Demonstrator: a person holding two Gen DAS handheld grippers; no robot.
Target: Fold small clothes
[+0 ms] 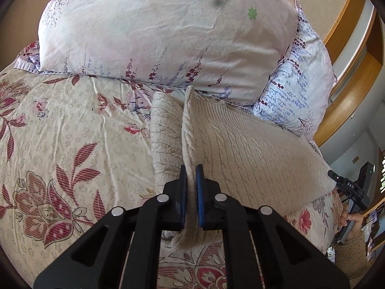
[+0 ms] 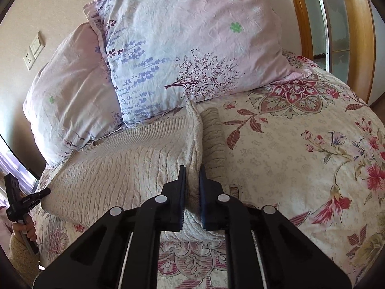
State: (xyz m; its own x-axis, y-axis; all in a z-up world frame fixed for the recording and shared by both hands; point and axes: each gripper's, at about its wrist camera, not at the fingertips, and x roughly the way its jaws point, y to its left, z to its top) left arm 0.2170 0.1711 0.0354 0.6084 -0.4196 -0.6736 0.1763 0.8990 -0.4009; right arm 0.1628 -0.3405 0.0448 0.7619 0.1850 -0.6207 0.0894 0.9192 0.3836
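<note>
We hold a cream knit sweater [image 1: 252, 149] that lies on the bed [image 1: 60, 132], just below the pillows [image 1: 156, 36]. The sweater is our landmark.

At the left edge of the sweater, our left gripper [image 1: 191, 192] has its jaws closed on a raised fold of the knit. The cloth stands up in a thin ridge between the blue pads. A sleeve or side flap lies flat just left of that ridge.

The middle of the sweater rests flat on the flowered bed cover.

At the right edge of the sweater, our right gripper [image 2: 192, 192] has its jaws closed on another fold of the knit [image 2: 120, 163]. That fold also stands up between the pads.

We think the sweater is soft, floppy and a bit thick. It looks light, yet it will sag in the middle when we lift it. The fuzzy knit should not slip much. We think the best places to hold it are the side edges, near the corners, with both sides pulled gently apart so it stays smooth.
</note>
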